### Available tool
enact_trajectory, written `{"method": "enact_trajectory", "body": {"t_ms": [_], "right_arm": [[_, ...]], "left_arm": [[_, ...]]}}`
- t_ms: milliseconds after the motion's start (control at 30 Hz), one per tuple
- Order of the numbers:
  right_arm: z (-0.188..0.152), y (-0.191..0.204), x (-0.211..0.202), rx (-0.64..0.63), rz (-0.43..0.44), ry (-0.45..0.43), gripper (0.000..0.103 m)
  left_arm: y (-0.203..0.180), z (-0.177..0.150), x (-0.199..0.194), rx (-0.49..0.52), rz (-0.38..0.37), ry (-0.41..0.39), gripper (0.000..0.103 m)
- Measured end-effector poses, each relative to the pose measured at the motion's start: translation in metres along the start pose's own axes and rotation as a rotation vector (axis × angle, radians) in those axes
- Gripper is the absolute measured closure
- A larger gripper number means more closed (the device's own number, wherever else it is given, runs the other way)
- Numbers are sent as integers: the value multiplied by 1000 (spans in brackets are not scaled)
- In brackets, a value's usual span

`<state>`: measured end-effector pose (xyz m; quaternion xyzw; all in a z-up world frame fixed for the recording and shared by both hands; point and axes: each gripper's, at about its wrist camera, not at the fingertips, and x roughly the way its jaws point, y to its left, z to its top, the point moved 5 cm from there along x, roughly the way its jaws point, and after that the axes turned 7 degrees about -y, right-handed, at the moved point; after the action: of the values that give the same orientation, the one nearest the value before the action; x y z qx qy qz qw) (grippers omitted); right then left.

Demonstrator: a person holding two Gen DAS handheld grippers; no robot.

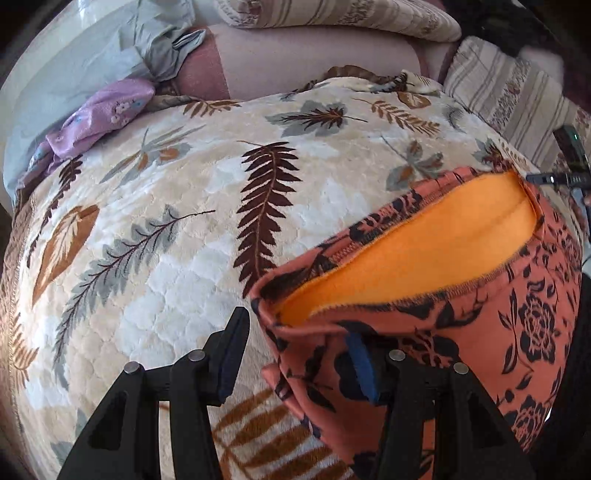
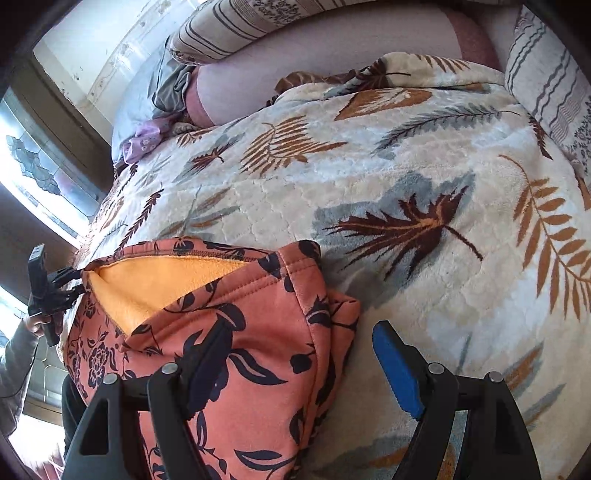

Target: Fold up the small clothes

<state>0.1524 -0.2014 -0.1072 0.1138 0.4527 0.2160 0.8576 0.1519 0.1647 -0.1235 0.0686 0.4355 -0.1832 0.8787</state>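
Garment [image 1: 461, 332] on leaf blanket [image 1: 177, 229] | lilac cloth [image 1: 107, 110] far (apart) | both jaws spread, straddling waistband corners

Both wrist fisheyes look down close over the leaf-print blanket [image 1: 155, 258] toward the striped cushions [image 2: 229, 29] at frame top, sharing the orange floral garment [image 1: 480, 314] from opposite lower corners.

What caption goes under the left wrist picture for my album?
Open left gripper straddling the edge of the orange flowered garment on a leaf-patterned blanket.
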Motion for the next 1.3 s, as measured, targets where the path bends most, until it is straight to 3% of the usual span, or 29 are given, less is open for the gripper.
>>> {"method": "enact_trajectory", "body": {"t_ms": [33, 100, 233, 433, 600, 667, 733, 767, 800, 900, 1033, 1200, 1300], "right_arm": [[1, -1, 0, 1, 0, -1, 22], [3, -3, 1, 15, 7, 1, 22], [8, -13, 7, 94, 61, 6, 22], [20, -17, 21, 145, 127, 21, 22], [29, -10, 40, 103, 143, 65, 22], [27, -8, 54, 94, 135, 98, 33], [28, -10, 60, 107, 101, 108, 85], [30, -8, 58, 110, 94, 95, 87], [31, -4, 53, 102, 95, 79, 93], [39, 10, 18, 81, 94, 1, 94], [44, 30, -59, 70, 117, -169, 94], [23, 59, -165, 66, 193, -387, 94], [-10, 77, -221, 69, 288, -468, 94]], "left_arm": [[7, 2, 5, -64, -21, 16, 54], [20, 2, 13, -183, -64, 40, 83], [31, -4, 20, -318, -102, 45, 84], [36, -11, 22, -389, -145, 35, 84], [35, -9, 24, -416, -159, 22, 73], [35, -8, 26, -438, -142, 19, 73], [32, -5, 26, -406, -81, 30, 85], [28, -3, 25, -376, -53, 32, 96], [25, 0, 20, -353, -31, 17, 96], [21, 11, -12, -328, 22, -76, 96], [1, 19, -86, -285, 49, -252, 96], [-46, 6, -203, -194, -1, -488, 96], [-69, -17, -264, -166, -47, -570, 96]]}}
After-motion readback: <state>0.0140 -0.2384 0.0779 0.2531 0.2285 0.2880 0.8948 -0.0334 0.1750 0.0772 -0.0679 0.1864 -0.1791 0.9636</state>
